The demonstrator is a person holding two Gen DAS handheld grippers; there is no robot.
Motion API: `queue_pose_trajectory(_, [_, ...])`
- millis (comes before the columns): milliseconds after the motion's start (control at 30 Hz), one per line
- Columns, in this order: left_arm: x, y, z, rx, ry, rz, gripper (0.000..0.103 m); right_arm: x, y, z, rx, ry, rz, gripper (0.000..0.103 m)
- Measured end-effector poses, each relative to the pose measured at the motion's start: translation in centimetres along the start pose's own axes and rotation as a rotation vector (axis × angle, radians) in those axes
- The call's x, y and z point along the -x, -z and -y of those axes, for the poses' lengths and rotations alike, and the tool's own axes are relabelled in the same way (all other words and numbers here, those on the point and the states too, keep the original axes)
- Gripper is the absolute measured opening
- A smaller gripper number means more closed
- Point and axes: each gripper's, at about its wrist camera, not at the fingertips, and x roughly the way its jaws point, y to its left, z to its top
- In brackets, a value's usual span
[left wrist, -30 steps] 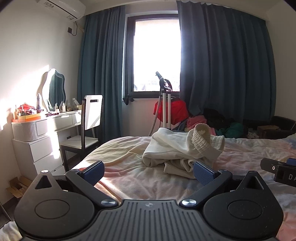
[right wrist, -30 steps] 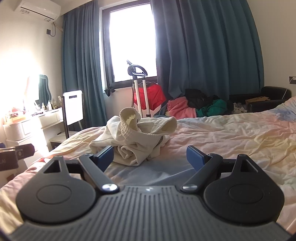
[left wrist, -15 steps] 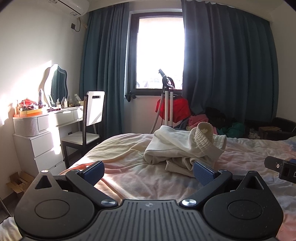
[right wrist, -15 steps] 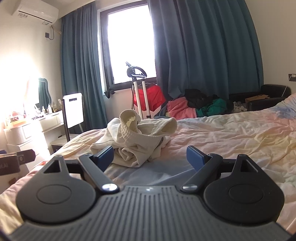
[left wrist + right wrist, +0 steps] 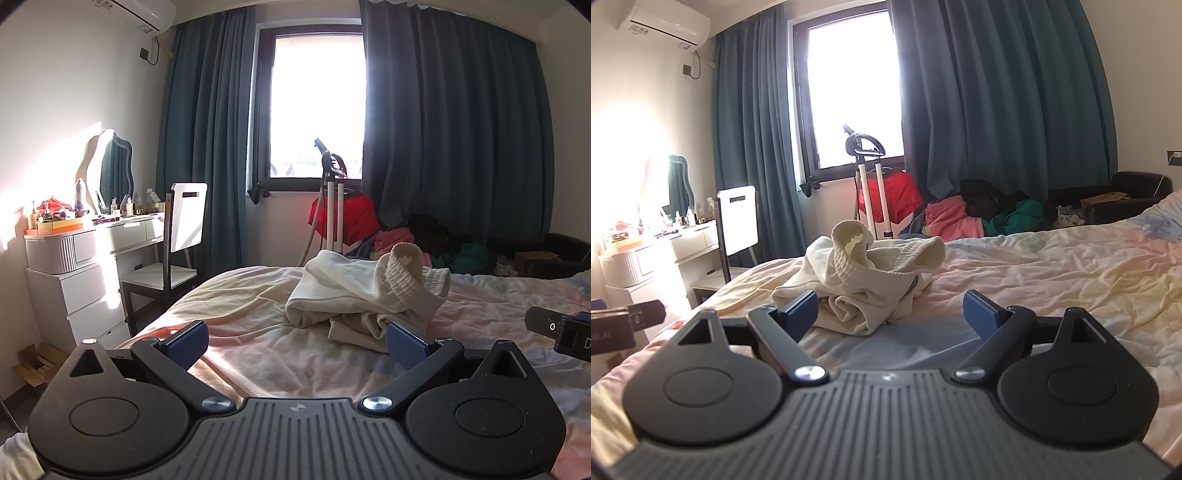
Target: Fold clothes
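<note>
Both claws you are holding, the left gripper [image 5: 295, 341] and the right gripper [image 5: 891, 310], are gaping wide and empty, with the crumpled cream garment [image 5: 364, 295] lying on the bed [image 5: 1052, 269] just ahead of their fingertips.

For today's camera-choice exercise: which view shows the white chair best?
The left wrist view: the chair shows its back, seat and dark legs beside the dresser. In the right wrist view the chair is farther off, its seat partly washed out by glare.
</note>
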Motion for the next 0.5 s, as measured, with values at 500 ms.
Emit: queue_pose_trajectory(500, [-2.1,1.8,-0.1,0.048,0.027,-0.035,0.103,-0.6,-4.6,-1.2,0.012,-0.015,0.078,0.087])
